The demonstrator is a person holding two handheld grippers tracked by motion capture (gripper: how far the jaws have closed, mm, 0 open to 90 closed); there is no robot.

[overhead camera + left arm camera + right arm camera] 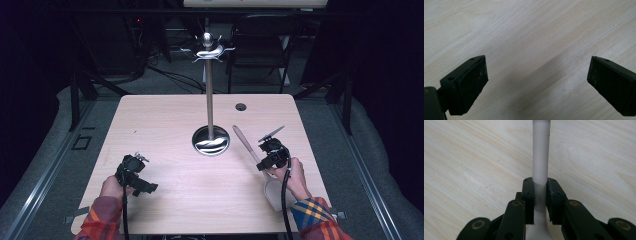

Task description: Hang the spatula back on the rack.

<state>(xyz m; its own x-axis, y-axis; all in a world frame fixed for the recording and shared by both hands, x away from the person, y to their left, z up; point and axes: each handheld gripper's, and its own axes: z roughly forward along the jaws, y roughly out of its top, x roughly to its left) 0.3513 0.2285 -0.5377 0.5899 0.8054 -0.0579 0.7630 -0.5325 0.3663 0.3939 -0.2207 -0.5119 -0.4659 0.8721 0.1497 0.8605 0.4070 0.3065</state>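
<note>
A pale spatula (pixel 246 144) lies on the right side of the wooden table (pixel 165 120), its handle toward the middle and its flat blade (pixel 274 194) near the front edge. My right gripper (pixel 264 164) is shut on the handle (pixel 540 157), which runs straight out between the two pads in the right gripper view. A metal hook stand (pixel 210 95) rises from a round shiny base (pixel 211 140) at the table's centre. My left gripper (pixel 144 187) rests at the front left, its jaws wide apart over bare wood (pixel 534 50).
A small round hole (pixel 241 106) sits in the table near its far edge. A dark folding chair (pixel 260 45) and cables stand behind the table. Grey floor padding surrounds the table on both sides.
</note>
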